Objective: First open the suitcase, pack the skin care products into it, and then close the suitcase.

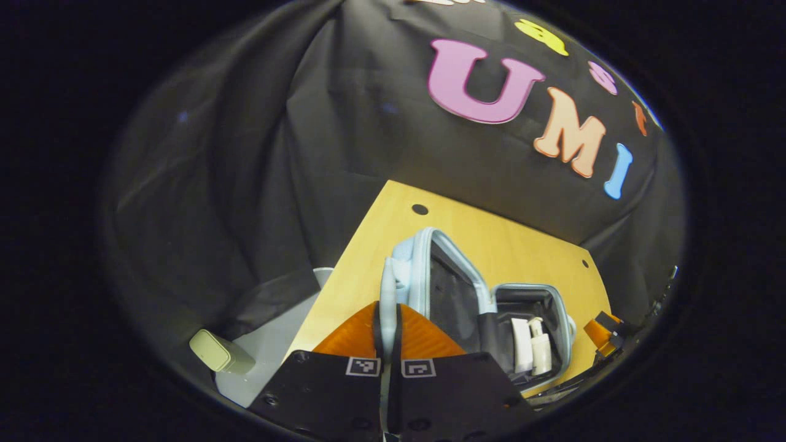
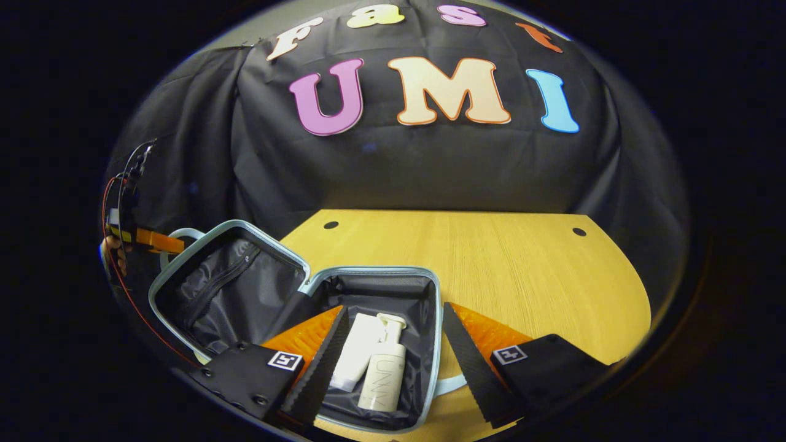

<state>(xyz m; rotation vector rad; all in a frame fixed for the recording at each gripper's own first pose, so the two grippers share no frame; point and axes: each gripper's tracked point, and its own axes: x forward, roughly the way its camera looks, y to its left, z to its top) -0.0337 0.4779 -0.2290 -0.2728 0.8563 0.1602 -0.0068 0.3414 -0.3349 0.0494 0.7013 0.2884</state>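
While the pale blue suitcase [image 2: 295, 288] lies open on the wooden bench [image 2: 522, 270], its lid [image 2: 227, 282] stands tilted up at the left, lined in dark fabric with a zip running across it. At the far left of the right gripper view the left gripper [image 2: 150, 240] reaches in at the lid's outer side, beside the suitcase's curved handle [image 2: 178, 235], with a hand [image 2: 110, 253] behind it and red cable trailing below. In the left gripper view, that gripper [image 1: 387, 334] has its fingers pressed together on the lid's light blue rim [image 1: 388, 307], which runs up between them.

Moving right, the base half [image 2: 424, 325] of the suitcase lies flat, its dark lining showing. Inside it, side by side and touching, lie a white tube [image 2: 357, 351] and a cream pump bottle [image 2: 384, 368], both lengthwise toward the camera.

Further right, the right gripper [image 2: 393, 353] hangs over the base with its fingers spread wide apart, one on each side of the two skin care products and touching neither. Beyond it the bench runs bare to its curved edge, with two small dark holes [image 2: 579, 232] near the back.
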